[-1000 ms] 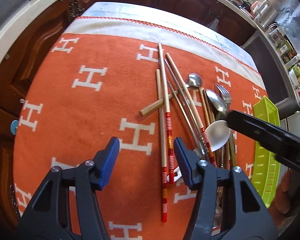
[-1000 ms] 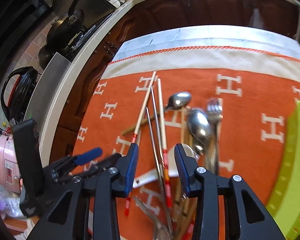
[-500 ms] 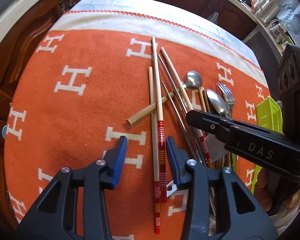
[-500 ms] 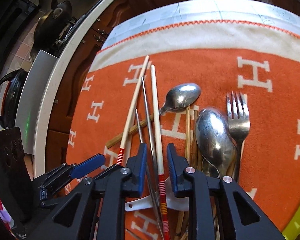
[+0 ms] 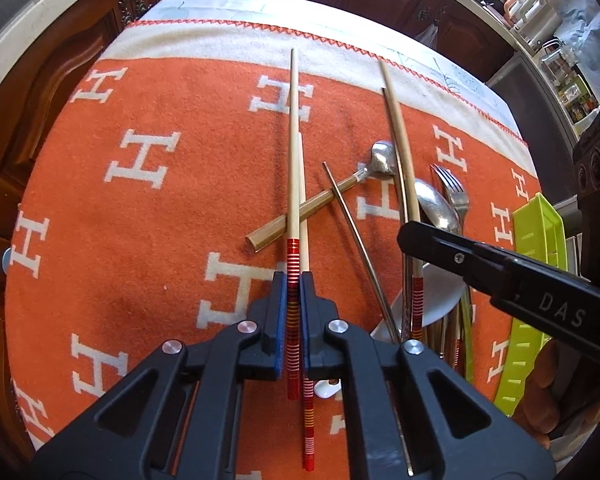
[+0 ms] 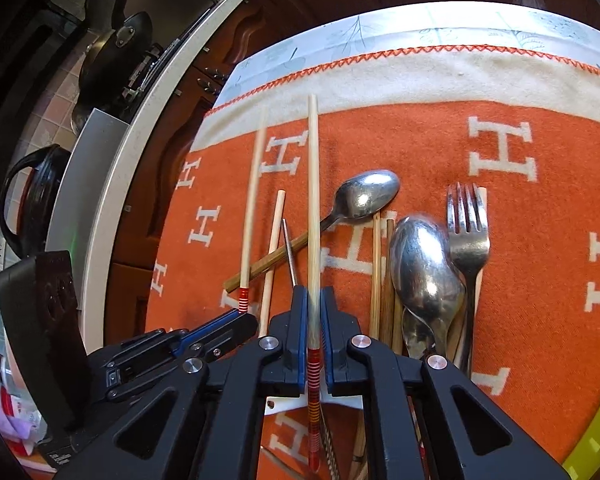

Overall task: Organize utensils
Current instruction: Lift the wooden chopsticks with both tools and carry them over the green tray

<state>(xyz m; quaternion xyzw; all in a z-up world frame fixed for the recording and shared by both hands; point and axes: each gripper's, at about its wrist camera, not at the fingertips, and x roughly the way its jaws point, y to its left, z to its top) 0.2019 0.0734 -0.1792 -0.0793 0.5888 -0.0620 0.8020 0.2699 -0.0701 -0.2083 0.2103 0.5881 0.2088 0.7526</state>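
You see an orange blanket (image 5: 140, 240) patterned with white H letters, pale chopsticks (image 5: 294, 140) banded red and orange, and a lime-green tray (image 5: 540, 232).

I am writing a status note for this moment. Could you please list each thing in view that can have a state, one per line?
Left tongs: shut on a red-banded chopstick.
Right tongs: shut on another red-banded chopstick.
Third red-banded chopstick: lying free on the blanket.
Wooden-handled spoon: lying crosswise under the chopsticks.
Large spoon: lying on other utensils.
Fork: lying flat.
Green tray: at the blanket's edge, contents unseen.
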